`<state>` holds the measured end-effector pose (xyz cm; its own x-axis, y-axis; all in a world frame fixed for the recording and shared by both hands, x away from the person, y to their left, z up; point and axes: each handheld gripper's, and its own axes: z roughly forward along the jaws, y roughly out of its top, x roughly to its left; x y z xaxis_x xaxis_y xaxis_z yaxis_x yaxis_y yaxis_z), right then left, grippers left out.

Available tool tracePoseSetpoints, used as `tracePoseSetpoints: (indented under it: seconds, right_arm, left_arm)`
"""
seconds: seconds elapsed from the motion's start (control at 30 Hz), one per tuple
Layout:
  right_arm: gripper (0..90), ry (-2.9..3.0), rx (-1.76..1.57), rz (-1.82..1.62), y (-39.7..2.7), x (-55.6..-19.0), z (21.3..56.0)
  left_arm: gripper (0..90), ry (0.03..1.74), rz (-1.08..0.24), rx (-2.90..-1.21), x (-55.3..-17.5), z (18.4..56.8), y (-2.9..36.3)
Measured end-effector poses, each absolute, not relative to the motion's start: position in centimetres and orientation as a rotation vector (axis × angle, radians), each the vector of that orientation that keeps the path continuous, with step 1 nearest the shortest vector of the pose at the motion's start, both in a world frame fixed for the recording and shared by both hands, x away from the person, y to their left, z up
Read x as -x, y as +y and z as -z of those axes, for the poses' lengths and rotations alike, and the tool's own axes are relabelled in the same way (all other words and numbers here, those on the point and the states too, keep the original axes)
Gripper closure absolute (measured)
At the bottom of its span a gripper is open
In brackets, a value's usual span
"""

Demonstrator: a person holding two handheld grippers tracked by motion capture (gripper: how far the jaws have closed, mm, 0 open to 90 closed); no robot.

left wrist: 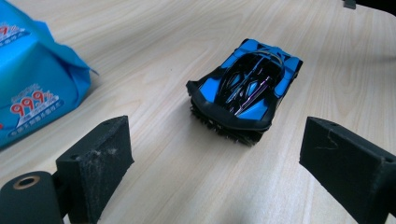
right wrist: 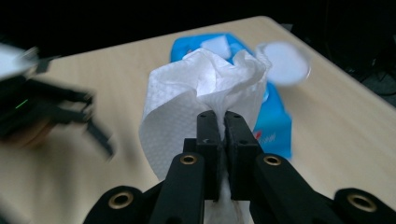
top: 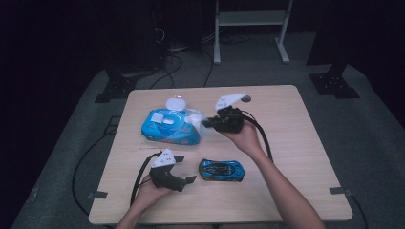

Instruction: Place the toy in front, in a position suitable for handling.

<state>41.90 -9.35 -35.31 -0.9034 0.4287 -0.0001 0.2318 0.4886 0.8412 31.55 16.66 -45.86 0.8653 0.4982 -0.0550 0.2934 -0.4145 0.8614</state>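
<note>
Right gripper pinches a wipe; left gripper stands wide open by the car.

High view: right gripper (top: 206,122), near the desk's middle, holds a wipe (top: 197,116) over the pack (top: 169,127); left gripper (top: 185,169), near the front edge, is beside the car (top: 222,170). Left gripper view: jaws wide apart, nothing held, car (left wrist: 247,88) ahead. Right gripper view: jaws clamped on the wipe (right wrist: 187,98), pack (right wrist: 273,116) behind.

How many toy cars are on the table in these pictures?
1. The blue and black toy car lies on the table near the front edge, just ahead of the open left gripper. The wipes pack might hide more.
</note>
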Motion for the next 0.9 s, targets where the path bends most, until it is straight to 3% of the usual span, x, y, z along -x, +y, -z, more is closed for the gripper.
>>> tracePoseSetpoints:
  seconds: [0.27, 0.47, 0.5, 0.53, 0.6, 0.63, 0.7, 0.9]
  right_arm:
    - [84.4, 2.613, -0.525, -1.257, -17.0, -34.6, 38.8]
    - [80.0, 2.676, -0.524, -1.217, -18.2, -32.8, 41.9]
    - [73.4, 2.716, -0.501, -1.175, -17.8, -32.6, 43.0]
    - [73.4, 2.716, -0.501, -1.175, -17.8, -32.6, 43.0]
    - [54.7, 2.749, -0.461, -1.137, -17.6, -32.4, 43.6]
    - [54.7, 2.749, -0.461, -1.137, -17.6, -32.4, 43.6]
    - [41.3, 2.761, -0.468, -1.154, -18.1, -32.2, 43.2]
    - [34.4, 2.682, -0.462, -1.215, -18.5, -32.5, 42.6]
  left_arm:
    - [8.5, 0.514, -0.264, -2.031, -31.5, 45.8, 14.9]
    - [8.5, 0.493, -0.251, -2.034, -31.8, 46.0, 14.0]
    - [8.5, 0.487, -0.249, -2.045, -31.9, 46.1, 13.7]
    - [8.5, 0.487, -0.249, -2.045, -31.9, 46.1, 13.7]
    - [8.5, 0.463, -0.266, -2.077, -31.8, 46.3, 13.3]
    - [8.5, 0.463, -0.266, -2.077, -31.8, 46.3, 13.3]
    - [8.5, 0.446, -0.280, -2.092, -31.9, 46.6, 13.0]
    - [8.5, 0.439, -0.284, -2.115, -32.7, 46.9, 12.4]
